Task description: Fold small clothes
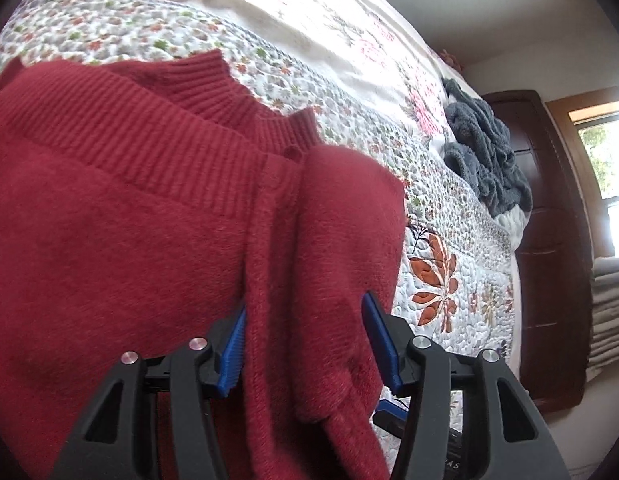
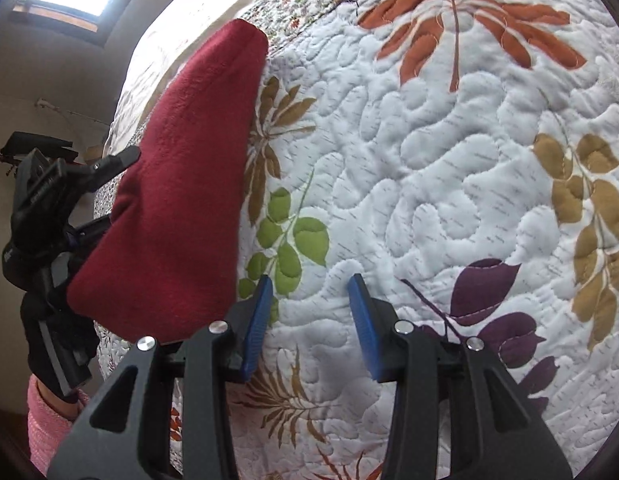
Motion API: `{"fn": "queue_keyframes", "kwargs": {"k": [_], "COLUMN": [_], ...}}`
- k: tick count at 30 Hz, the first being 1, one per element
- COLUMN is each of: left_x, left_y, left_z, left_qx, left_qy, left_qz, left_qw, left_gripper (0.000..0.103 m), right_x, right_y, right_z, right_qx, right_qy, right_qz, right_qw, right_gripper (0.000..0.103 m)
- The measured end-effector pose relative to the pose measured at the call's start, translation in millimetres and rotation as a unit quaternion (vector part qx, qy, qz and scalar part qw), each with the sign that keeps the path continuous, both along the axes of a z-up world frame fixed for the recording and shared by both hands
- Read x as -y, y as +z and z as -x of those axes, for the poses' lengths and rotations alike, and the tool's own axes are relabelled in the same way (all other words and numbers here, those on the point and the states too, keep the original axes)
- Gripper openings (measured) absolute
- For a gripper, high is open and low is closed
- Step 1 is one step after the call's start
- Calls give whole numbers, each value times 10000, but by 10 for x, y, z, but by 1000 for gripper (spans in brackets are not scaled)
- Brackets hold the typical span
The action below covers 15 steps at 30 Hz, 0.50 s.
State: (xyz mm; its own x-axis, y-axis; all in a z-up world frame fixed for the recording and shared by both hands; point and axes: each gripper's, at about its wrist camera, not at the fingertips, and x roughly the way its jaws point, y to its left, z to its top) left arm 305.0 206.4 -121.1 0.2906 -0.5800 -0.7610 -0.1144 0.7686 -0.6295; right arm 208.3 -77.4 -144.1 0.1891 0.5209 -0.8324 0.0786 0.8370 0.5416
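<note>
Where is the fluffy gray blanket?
In the left wrist view, the gray blanket lies bunched on the right side of the quilt, near the dark wooden headboard, beyond the red sweater.

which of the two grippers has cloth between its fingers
The left gripper: a fold of the red cardigan sits between its open fingers. The right gripper is open over bare quilt.

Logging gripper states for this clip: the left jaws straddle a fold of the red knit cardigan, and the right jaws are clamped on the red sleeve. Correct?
Not quite. The right gripper is open with only the white leaf-patterned quilt between its jaws, as the right wrist view shows; the red sleeve lies beside it. The left gripper does straddle a fold of the red knit cardigan.
</note>
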Motion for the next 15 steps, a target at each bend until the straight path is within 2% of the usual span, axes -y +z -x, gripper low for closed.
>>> {"fn": "queue_keyframes", "kwargs": {"k": [1, 2, 5, 8, 10, 15], "left_x": [41, 69, 150, 186, 180, -21], "left_y": [10, 15, 72, 207, 346, 606], "left_z": [-4, 3, 30, 103, 172, 259], "left_qx": [26, 52, 183, 475, 741, 1093], "left_qy": [-36, -74, -88, -40, -37, 120], "left_qz": [-83, -202, -449, -572, -536, -370], "left_qw": [10000, 9998, 9988, 9972, 9958, 9932], "left_gripper": [47, 31, 19, 16, 15, 15], "right_x": [1, 0, 2, 18, 24, 5], "right_y": [-8, -8, -12, -28, -19, 67], "right_z": [4, 5, 12, 6, 13, 41], "right_qx": [4, 8, 2, -13, -16, 43], "right_qy": [-3, 3, 5, 0, -15, 0], "right_qz": [-4, 3, -9, -17, 1, 59], "right_qw": [10000, 10000, 10000, 10000, 10000, 10000], "right_gripper": [39, 39, 39, 39, 39, 40]}}
